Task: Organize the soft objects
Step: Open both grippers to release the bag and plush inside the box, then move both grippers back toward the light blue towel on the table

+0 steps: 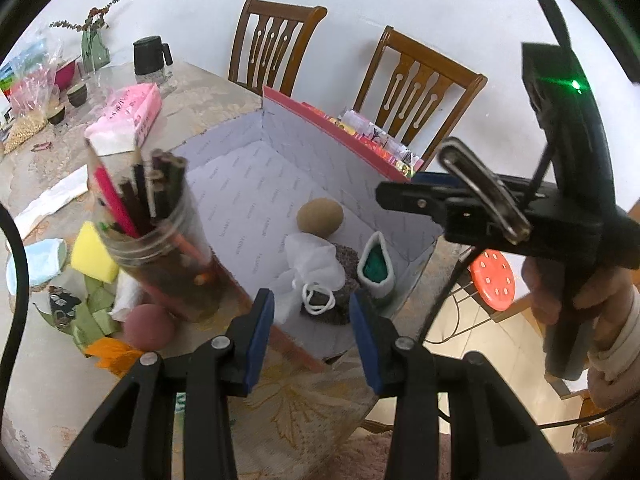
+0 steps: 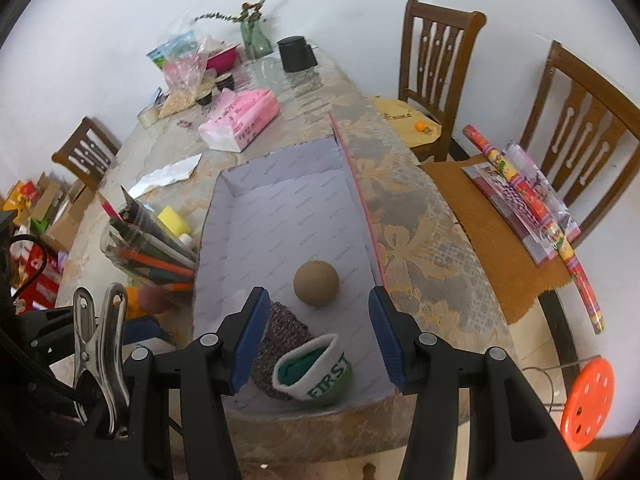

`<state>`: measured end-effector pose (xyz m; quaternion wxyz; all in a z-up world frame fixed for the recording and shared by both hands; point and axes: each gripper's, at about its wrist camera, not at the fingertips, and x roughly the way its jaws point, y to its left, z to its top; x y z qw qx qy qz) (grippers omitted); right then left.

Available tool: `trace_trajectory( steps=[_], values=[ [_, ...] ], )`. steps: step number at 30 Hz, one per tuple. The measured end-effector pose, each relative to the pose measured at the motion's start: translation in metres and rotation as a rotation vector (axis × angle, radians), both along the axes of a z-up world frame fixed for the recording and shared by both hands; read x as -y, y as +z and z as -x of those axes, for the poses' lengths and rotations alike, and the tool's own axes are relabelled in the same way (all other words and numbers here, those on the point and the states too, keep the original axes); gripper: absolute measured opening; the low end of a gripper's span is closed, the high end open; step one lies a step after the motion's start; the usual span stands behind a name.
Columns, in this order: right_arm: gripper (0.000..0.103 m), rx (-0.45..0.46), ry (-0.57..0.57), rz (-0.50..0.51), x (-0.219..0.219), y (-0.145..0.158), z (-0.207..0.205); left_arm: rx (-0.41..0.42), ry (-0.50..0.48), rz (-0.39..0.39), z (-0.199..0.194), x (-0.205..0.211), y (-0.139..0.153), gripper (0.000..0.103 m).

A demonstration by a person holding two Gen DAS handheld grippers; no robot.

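Pencil jar (image 1: 160, 240) blurred in left view. White mask (image 1: 308, 268) covers part of knit pouch (image 1: 344, 260). Right-view pad hides pouch (image 2: 280, 344) edge.
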<state>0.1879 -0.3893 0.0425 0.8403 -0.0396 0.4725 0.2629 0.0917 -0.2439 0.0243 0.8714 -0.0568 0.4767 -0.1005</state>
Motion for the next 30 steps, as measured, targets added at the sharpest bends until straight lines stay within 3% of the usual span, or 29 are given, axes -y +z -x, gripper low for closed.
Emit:
trace_trajectory(
  steps=[13,30],
  values=[
    [0.053,0.04,-0.033,0.034,-0.025,0.022,0.059,0.024,0.009,0.02,0.033,-0.059,0.022,0.041],
    [0.053,0.044,0.019,0.028,-0.118,0.026,0.115,0.043,0.069,-0.017,0.067,-0.16,0.024,0.041]
  ],
)
